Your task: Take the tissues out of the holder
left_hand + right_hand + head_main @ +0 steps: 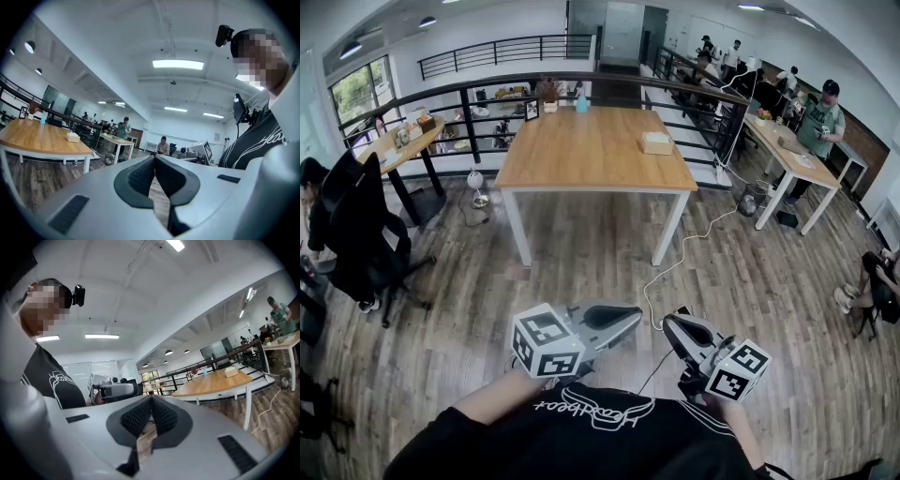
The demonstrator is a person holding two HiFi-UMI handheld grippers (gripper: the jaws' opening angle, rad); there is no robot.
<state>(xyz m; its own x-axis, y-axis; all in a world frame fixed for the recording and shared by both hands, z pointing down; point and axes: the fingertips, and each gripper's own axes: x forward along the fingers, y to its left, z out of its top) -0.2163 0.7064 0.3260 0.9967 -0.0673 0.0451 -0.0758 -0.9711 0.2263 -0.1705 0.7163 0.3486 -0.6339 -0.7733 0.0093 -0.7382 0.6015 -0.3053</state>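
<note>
The tissue holder [656, 142] is a light wooden box on the right part of a wooden table [581, 150], far ahead of me; it also shows small as the tissue holder [72, 137] in the left gripper view and the tissue holder [231, 372] in the right gripper view. I hold both grippers close to my chest, well short of the table. My left gripper [623, 319] points right and is shut with nothing between its pads [143, 176]. My right gripper [675, 328] points left, shut and empty, its pads [140, 418] touching.
Wooden floor lies between me and the table. A white cable [684, 258] runs across the floor by the table's right leg. Black office chairs [366, 234] stand at the left. A second table [792, 155] with people stands at the right. A railing [487, 94] runs behind.
</note>
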